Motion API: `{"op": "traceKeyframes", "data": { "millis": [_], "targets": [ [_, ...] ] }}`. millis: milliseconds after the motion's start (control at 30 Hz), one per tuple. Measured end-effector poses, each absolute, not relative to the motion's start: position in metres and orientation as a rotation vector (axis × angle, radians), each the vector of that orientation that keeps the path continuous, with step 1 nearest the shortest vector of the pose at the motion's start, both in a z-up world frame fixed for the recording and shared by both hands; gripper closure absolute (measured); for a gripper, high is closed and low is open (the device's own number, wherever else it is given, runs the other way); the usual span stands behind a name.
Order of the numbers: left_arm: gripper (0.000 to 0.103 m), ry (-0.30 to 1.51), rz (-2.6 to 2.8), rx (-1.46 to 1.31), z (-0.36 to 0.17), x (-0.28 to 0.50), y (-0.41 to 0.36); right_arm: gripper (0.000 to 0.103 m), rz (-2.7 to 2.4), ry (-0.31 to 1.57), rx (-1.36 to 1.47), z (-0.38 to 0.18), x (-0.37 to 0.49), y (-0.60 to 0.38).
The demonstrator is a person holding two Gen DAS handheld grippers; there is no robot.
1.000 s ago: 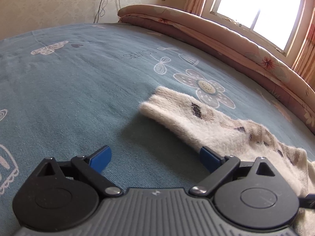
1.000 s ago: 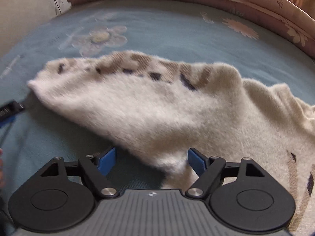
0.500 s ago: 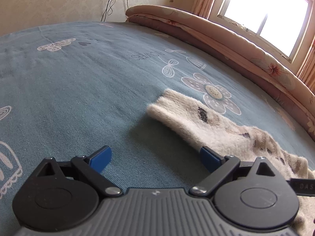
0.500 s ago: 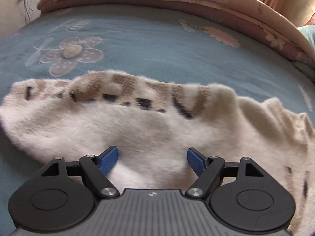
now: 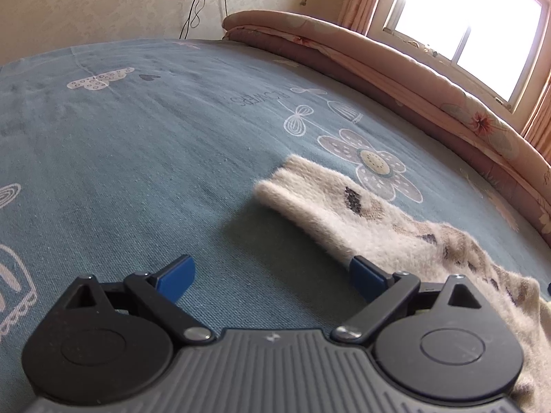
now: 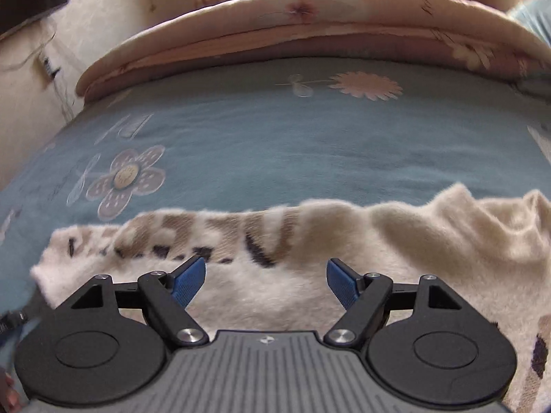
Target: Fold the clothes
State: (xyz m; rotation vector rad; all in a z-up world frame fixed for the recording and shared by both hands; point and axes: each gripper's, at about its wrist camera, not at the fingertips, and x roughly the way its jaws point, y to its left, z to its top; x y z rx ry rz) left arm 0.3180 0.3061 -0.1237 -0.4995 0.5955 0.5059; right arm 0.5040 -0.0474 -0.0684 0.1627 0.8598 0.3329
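A fluffy cream sweater [image 6: 310, 296] with brown and black markings lies spread on a blue-green bedspread [image 6: 275, 144]. Its sleeve [image 5: 320, 203] stretches out toward the left in the left wrist view, the cuff end lying flat. My left gripper [image 5: 272, 277] hovers open over bare bedspread just left of the sleeve, its right blue pad close to the sleeve's edge. My right gripper [image 6: 265, 280] is open above the sweater's body, nothing pinched between its blue pads.
A rolled peach floral quilt [image 5: 396, 65] runs along the far side of the bed under a bright window [image 5: 465, 27]. Cables hang down the wall [image 5: 196, 7] at the back left. The bedspread [image 5: 137, 130] carries printed flowers and clouds.
The right gripper has swept rightward and farther over the sweater, so the sleeve end has slid to the left of its view. The left gripper stayed where it was, still open.
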Motion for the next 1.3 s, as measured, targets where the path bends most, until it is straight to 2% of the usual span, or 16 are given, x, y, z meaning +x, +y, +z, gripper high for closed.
{"op": "traceKeyframes", "data": {
  "millis": [67, 300, 567, 700, 800, 1000, 1067, 1133, 1300],
  "targets": [
    [0.007, 0.595, 0.506, -0.492, -0.124, 0.32, 0.303, 0.021, 0.353, 0.866, 0.26, -0.07, 0.518, -0.07],
    [0.007, 0.609, 0.519, -0.45, -0.126, 0.329, 0.295, 0.021, 0.393, 0.873, 0.229, -0.1, 0.556, -0.043],
    [0.007, 0.605, 0.507, -0.436, -0.126, 0.337, 0.288, 0.004, 0.375, 0.882, 0.165, -0.122, 0.577, -0.017],
    [0.007, 0.607, 0.498, -0.432, -0.126, 0.336, 0.288, 0.011, 0.391, 0.891, 0.172, -0.108, 0.569, -0.028],
    [0.007, 0.605, 0.503, -0.441, -0.126, 0.336, 0.288, 0.011, 0.423, 0.816, 0.238, -0.09, 0.554, -0.043],
    [0.007, 0.606, 0.501, -0.436, -0.126, 0.335, 0.288, 0.011, 0.441, 0.839, 0.231, -0.102, 0.561, -0.032],
    [0.007, 0.604, 0.502, -0.445, -0.126, 0.335, 0.289, 0.008, 0.417, 0.865, 0.208, -0.114, 0.568, -0.024],
    [0.007, 0.604, 0.502, -0.442, -0.126, 0.336, 0.289, 0.001, 0.404, 0.869, 0.179, -0.123, 0.57, -0.015],
    [0.007, 0.605, 0.499, -0.443, -0.126, 0.336, 0.289, 0.001, 0.424, 0.874, 0.109, -0.113, 0.564, -0.001]
  ]
}}
